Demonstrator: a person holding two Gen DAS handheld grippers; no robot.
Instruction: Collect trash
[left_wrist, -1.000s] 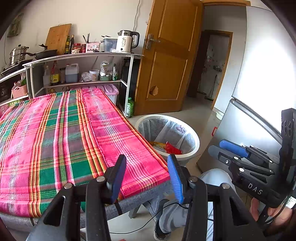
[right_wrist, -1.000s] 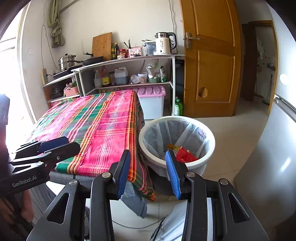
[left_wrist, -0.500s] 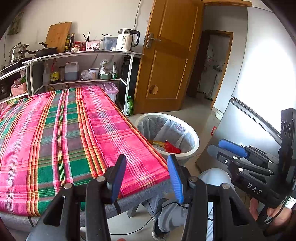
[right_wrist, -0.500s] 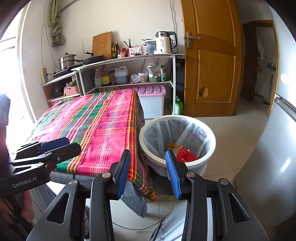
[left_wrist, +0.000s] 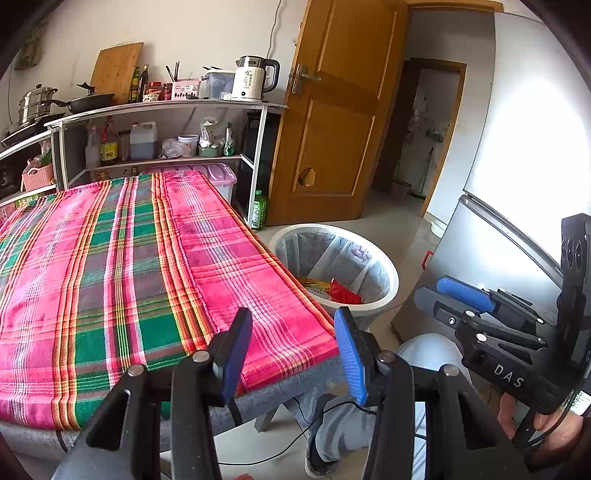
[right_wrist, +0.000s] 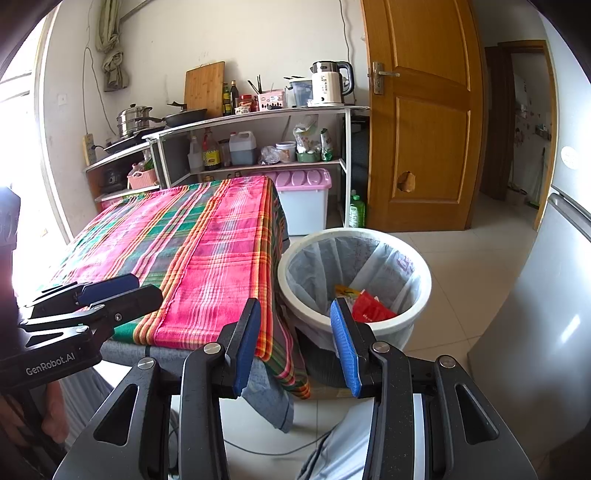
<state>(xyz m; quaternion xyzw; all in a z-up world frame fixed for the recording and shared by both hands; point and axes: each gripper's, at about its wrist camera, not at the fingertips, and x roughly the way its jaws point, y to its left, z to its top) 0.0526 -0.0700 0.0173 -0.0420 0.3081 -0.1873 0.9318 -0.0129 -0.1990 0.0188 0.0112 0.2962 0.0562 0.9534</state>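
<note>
bin (right_wrist: 419, 280): white, round, bag-lined, upright on floor beside table | trash (right_wrist: 369, 308): red and yellow wrappers inside

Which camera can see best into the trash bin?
The right wrist view: the trash bin shows its whole rim and the wrappers inside. In the left wrist view, the table hides part of it.

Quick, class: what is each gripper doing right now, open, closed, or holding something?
Left gripper: open, nothing between its pads.
Right gripper: open, holding nothing.
</note>
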